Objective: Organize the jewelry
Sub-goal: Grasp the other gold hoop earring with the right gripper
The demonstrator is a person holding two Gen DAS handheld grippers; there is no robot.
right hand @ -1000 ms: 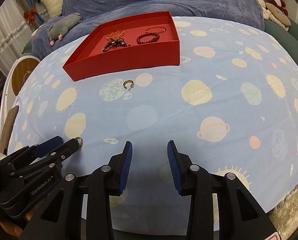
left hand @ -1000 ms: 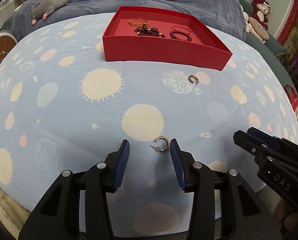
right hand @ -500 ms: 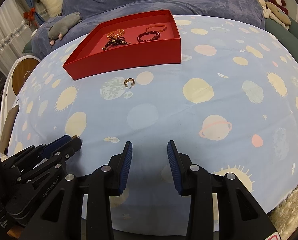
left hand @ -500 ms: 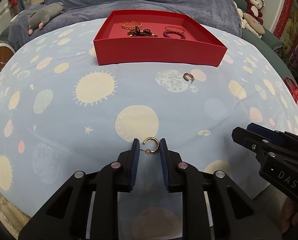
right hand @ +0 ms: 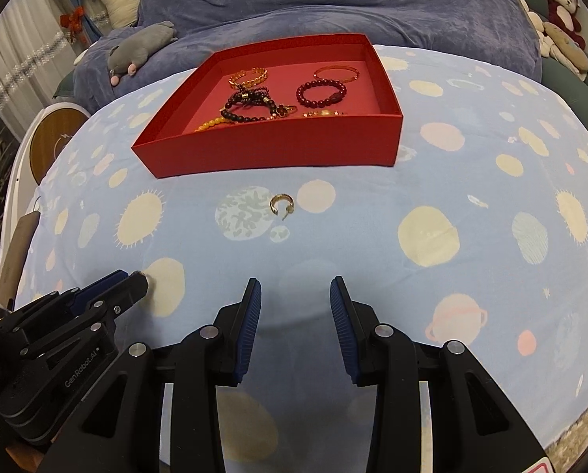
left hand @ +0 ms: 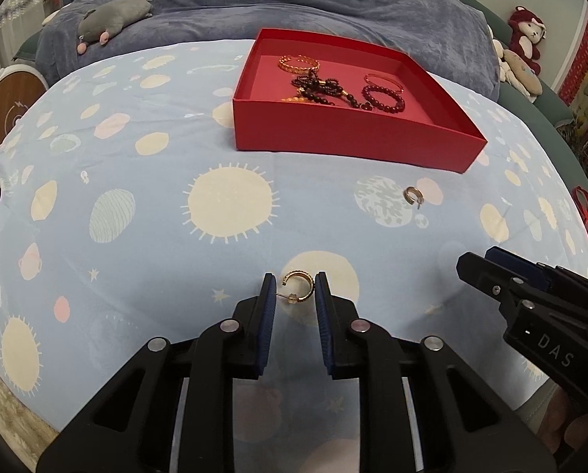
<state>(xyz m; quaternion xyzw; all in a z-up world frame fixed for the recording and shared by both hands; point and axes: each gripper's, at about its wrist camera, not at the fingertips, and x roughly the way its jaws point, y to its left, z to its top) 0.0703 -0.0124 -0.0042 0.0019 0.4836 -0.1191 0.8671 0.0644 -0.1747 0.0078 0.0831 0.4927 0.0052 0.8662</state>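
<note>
Half-hidden orange beads behind tray wall

The bed carries a pale blue sheet printed with suns and planets. A red tray sits on the sheet. Just before the tray's front wall lies a gold earring, on the sheet. Behind the tray a blue-grey blanket covers the bed, with a grey plush toy on it, left of the tray.
</note>
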